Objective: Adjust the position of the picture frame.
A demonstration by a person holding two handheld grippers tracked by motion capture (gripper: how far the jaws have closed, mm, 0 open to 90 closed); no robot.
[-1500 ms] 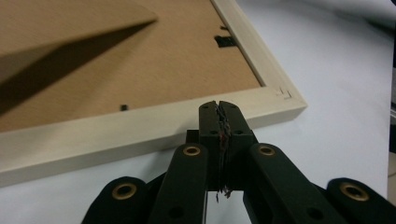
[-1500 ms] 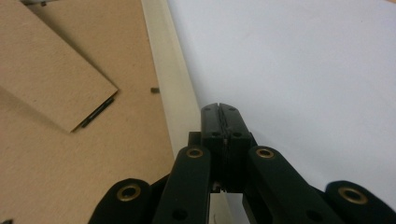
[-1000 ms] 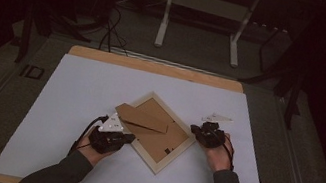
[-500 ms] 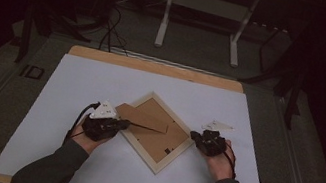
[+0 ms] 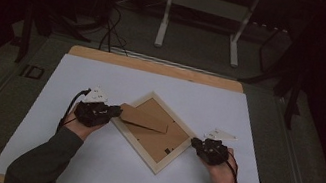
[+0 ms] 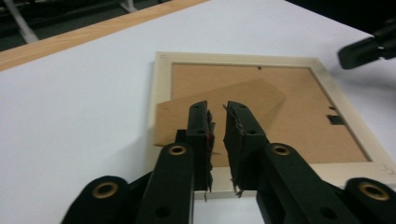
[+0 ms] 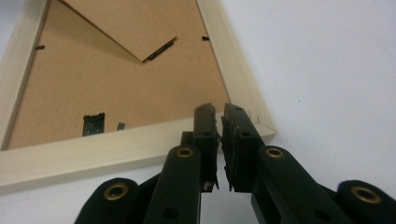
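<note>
White-covered wooden table [image 5: 102, 81] in a dark room, both grippers' fingers slightly spread, pinching nothing

The high view is dim with black surroundings; both gripper views are bright and sharp.

Pic frame [image 5: 154, 131] face-down btwn left gripper [image 5: 115, 112] & right gripper [image 5: 196, 143].

The pale wooden picture frame [image 5: 156, 130] lay face down, turned diamond-wise on the white table surface [image 5: 103, 76]. Its brown stand flap [image 5: 143, 118] stood partly raised from the backing.
</note>
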